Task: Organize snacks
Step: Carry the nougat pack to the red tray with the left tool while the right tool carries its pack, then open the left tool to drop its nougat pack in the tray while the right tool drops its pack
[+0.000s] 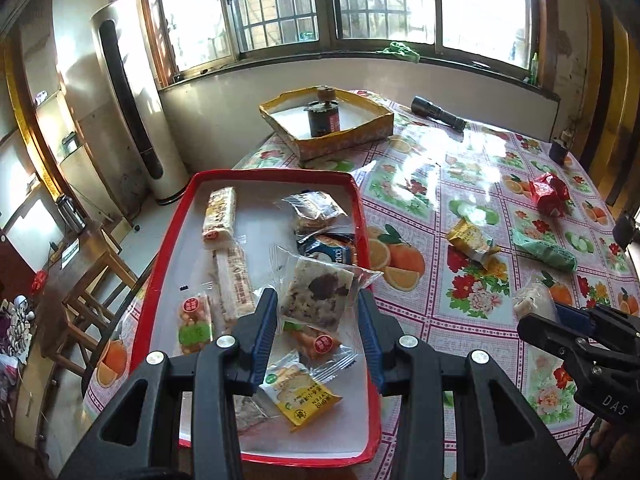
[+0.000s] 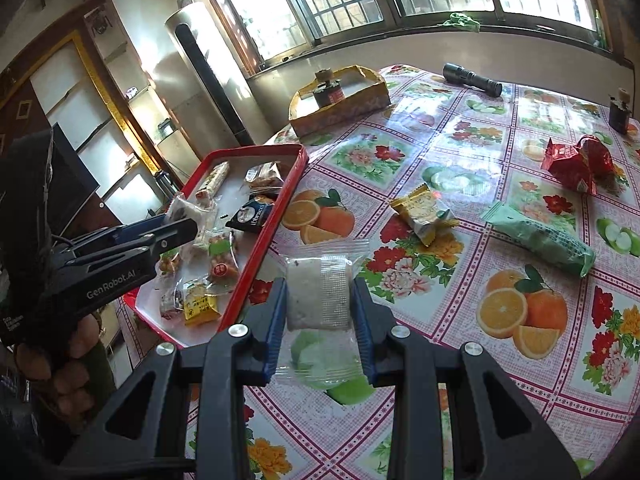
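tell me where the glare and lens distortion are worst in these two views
Left wrist view: sunlight through the window blows out the panes and bounces white glare off the glossy tablecloth beside the red tray; the fisheye bends the sill. Right wrist view: the same glare washes the cloth near the flashlight, the tall white tower fan leans from distortion, and the corners go dark.

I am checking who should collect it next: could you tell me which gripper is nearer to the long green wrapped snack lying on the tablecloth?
Right. The right gripper is over the tablecloth, with the long green wrapped snack ahead to its right; the left gripper is further off, over the red tray.
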The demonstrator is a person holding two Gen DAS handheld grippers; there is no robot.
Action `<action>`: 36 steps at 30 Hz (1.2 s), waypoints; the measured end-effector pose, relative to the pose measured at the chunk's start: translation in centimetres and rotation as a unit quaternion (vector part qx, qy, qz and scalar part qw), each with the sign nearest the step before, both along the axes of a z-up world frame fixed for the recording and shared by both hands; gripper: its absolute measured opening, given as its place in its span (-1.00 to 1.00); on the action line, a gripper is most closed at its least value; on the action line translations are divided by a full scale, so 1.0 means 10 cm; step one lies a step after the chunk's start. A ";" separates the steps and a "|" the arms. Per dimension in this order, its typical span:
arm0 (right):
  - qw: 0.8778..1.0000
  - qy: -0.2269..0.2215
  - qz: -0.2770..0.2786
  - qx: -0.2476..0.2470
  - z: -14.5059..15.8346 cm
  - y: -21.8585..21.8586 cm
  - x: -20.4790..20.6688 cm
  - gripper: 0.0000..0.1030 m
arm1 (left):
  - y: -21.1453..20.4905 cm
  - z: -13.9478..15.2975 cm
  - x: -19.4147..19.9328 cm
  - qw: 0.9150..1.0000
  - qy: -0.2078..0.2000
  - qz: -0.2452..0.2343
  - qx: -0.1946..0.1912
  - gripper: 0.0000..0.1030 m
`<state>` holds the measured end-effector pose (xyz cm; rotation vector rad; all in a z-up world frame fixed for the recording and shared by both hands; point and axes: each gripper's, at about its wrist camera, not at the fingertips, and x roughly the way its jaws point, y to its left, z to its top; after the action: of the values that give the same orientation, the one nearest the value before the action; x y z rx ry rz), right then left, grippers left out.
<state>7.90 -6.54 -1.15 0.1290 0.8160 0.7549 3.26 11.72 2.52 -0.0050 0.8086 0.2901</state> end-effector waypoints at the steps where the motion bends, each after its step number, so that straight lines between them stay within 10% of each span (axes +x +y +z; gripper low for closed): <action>1: 1.000 0.000 0.004 0.000 0.00 0.05 0.00 -0.34 | 0.05 0.01 -0.01 1.000 -0.001 0.004 -0.001 -0.24; 36: 0.994 -0.033 0.100 -0.032 -0.01 1.84 0.56 -0.34 | 0.87 -0.35 0.10 0.996 0.032 0.085 -0.023 -0.23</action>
<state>13.51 11.82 -1.22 -0.0356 0.7959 0.9168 4.21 20.44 -1.00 -0.1090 0.8803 0.4347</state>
